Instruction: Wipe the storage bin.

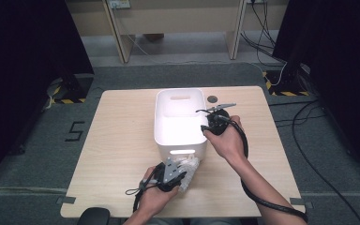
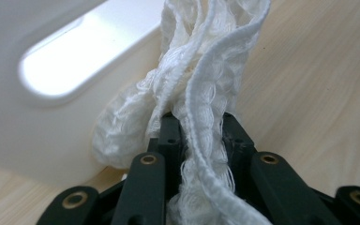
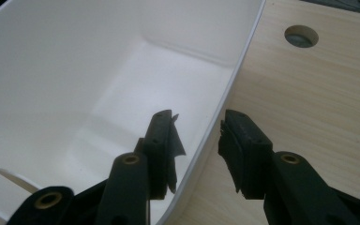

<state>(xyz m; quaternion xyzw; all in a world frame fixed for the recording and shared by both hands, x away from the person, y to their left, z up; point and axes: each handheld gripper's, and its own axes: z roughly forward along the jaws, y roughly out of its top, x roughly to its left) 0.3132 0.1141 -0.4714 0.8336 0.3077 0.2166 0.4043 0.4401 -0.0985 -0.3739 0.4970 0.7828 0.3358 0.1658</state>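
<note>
A pale wooden table [image 1: 122, 140] stands on grey carpet, with dark curtains at both sides and cables on the floor. Just ahead of the left gripper [image 1: 180, 172] sits a white bin [image 1: 180, 140]; that gripper's jaws are clamped on a white netted cloth [image 2: 201, 108] that bunches against the bin's near wall below its handle slot. The right gripper [image 3: 197, 136] straddles the bin's right rim, jaws apart, pressing nothing. Its own view shows a round hole [image 3: 301, 36] in the tabletop beyond.
</note>
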